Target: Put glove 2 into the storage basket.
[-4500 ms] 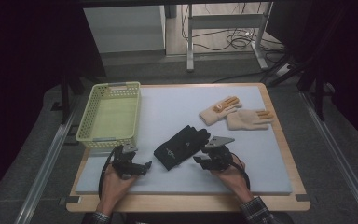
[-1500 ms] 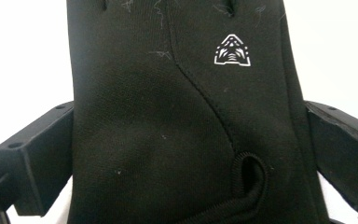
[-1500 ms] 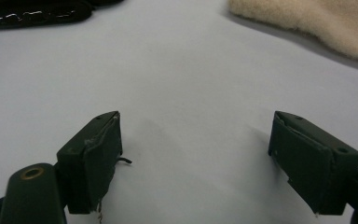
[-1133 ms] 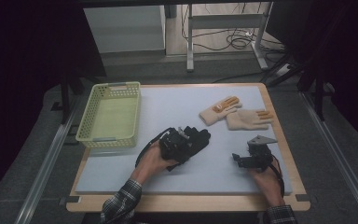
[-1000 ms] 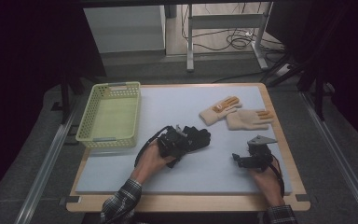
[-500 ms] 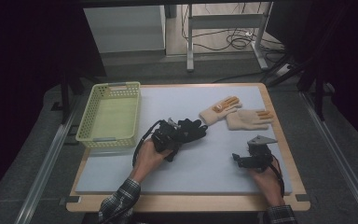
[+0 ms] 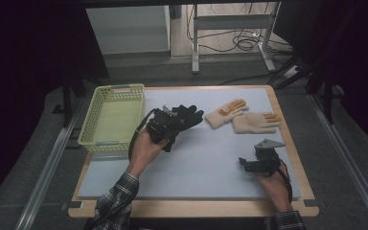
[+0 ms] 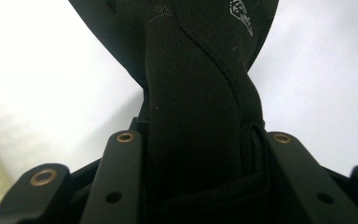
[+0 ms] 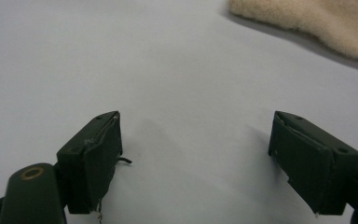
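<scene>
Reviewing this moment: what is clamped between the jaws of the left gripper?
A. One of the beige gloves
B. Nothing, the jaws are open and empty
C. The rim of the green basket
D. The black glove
D. In the left gripper view the black glove is pinched between the two jaws, and in the high view the left gripper carries it beside the green basket, while both beige gloves lie on the mat.
</scene>
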A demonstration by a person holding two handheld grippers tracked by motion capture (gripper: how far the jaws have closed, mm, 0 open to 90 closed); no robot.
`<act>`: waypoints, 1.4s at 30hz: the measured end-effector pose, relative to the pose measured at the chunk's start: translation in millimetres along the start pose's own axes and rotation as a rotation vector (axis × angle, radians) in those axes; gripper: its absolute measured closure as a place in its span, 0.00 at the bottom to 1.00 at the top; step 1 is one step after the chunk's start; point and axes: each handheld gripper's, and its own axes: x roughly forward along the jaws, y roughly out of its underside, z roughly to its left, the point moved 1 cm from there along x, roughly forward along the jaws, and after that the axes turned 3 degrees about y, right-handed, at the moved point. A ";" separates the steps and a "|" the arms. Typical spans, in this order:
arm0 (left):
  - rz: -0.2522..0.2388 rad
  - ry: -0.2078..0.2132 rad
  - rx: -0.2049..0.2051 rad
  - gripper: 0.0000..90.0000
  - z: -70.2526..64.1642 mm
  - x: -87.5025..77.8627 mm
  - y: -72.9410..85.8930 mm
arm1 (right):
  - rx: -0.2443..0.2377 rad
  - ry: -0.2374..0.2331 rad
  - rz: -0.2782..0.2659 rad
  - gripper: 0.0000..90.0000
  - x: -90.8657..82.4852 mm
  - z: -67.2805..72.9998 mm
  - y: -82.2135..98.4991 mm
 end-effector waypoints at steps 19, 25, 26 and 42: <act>-0.057 -0.173 -0.183 0.71 83.2 -60.9 13.9 | -0.001 0.001 -0.003 0.19 0.2 0.0 0.1; -0.046 -0.232 -0.251 0.71 114.6 -75.3 31.7 | 0.000 0.001 -0.002 0.19 0.2 0.1 0.1; -0.043 -0.240 -0.260 0.71 119.9 -77.4 35.2 | 0.000 0.001 -0.003 0.19 0.2 0.1 0.1; 0.024 -0.345 -0.403 0.69 187.3 -64.2 82.7 | -0.001 0.001 -0.003 0.19 0.3 0.1 0.1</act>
